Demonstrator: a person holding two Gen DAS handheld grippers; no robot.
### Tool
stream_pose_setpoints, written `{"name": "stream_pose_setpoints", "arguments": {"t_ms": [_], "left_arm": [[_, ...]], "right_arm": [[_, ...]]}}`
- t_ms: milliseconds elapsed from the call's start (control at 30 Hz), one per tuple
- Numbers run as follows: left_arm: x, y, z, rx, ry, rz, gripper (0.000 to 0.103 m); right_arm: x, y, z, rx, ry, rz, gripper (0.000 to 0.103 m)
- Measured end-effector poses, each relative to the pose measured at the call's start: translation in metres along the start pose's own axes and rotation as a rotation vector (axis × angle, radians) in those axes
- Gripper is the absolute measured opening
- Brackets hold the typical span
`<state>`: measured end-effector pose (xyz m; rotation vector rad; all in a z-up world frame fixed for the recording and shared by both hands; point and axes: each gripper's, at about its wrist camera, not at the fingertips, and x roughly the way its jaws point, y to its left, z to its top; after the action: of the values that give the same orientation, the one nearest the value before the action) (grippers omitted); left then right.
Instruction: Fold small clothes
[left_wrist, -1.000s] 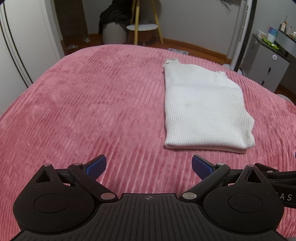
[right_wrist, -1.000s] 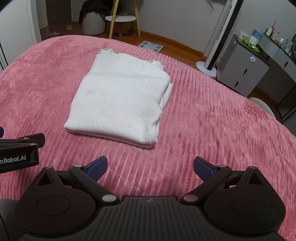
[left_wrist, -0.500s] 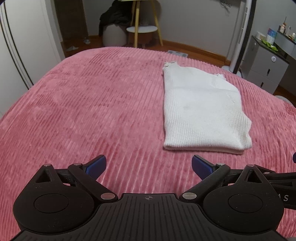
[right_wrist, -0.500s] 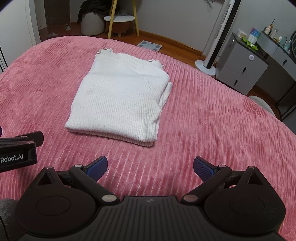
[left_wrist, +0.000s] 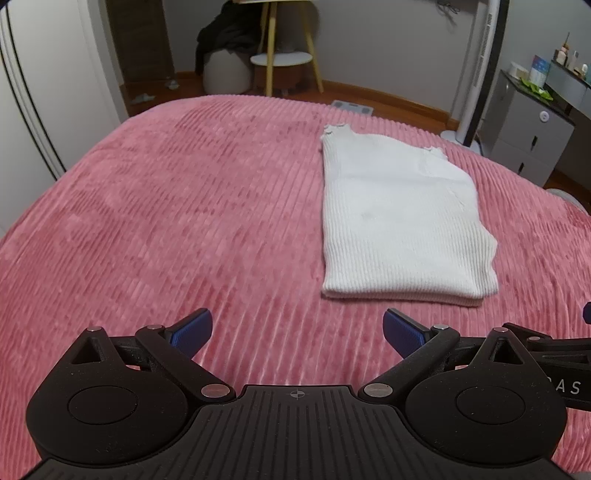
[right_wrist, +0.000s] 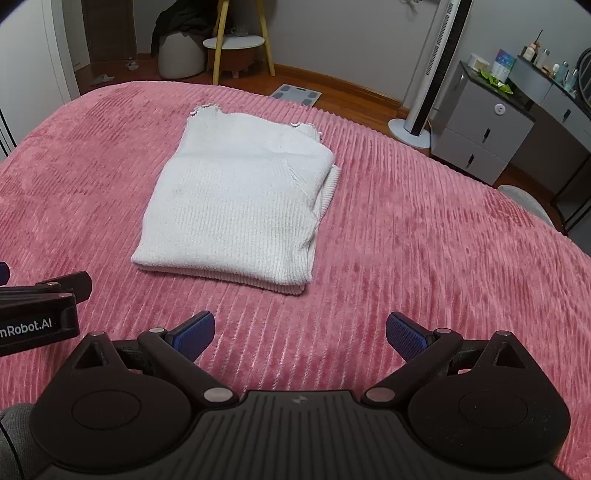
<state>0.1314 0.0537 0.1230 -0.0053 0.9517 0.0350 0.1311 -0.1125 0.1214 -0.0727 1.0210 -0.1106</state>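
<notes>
Covering the whole bed, a pink ribbed blanket carries a folded white knit top, which lies flat on it toward the far edge, scalloped hem away from the tools. Nearer than the top and apart from it, the left tool and right tool hover released, blue pads spread wide, grasping nothing.

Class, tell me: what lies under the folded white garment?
The white garment lies on the pink ribbed blanket. Its lower folded layers peek out at the right edge; anything beneath them is covered.
</notes>
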Motion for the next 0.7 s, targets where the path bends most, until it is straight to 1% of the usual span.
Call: {"name": "stream_pose_setpoints", "arguments": {"t_ms": [700], "left_arm": [[-0.0030,0.0048,0.0008,-0.006,-0.002,0.004,0.101]], "right_arm": [[-0.0037,0.0000,0.0009,0.004,-0.004,0.001,0.099]]}}
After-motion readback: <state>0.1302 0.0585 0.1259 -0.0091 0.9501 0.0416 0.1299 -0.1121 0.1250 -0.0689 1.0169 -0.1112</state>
